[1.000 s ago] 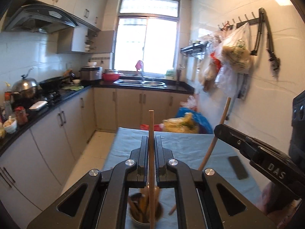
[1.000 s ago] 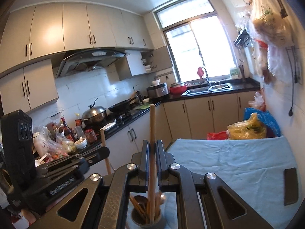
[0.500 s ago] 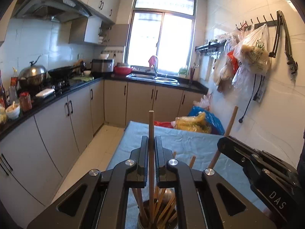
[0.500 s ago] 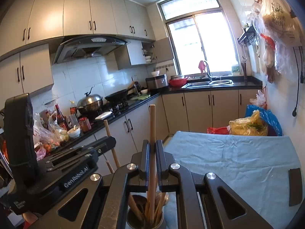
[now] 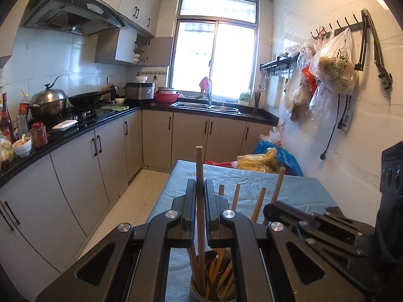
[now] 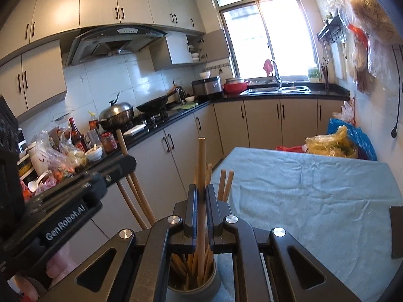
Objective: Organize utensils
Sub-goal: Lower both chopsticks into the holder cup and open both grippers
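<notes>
Left wrist view, left tool [image 5: 199,201] clenching an upright wooden stick [image 5: 199,166], its lower end apparently sitting inside the utensil cup [image 5: 195,293] near on the blue-clothed table [image 5: 297,191], right wrist view, right tool [image 6: 201,201] gripping another wooden stick [image 6: 201,161] over the same cup [image 6: 194,290], left tool showing at left.

Support: a table [image 6: 314,176] stood along the white tiled wall on the right side of the kitchen.
Covering: a blue-grey cloth [image 5: 297,191] lay over the whole top, creased and wrinkled, hanging a little over the near-left edge.
Near end: a round metal utensil holder [image 6: 194,285] stood directly on the cloth, filled with upright wooden utensil handles.
Right edge: a flat dark rectangular object [image 6: 396,231] lay on the cloth close to the wall; what it was could not be told.
Far end: a yellow plastic bag [image 6: 330,143] sat at the far edge; whether it rested on the table or behind it was unclear.
</notes>
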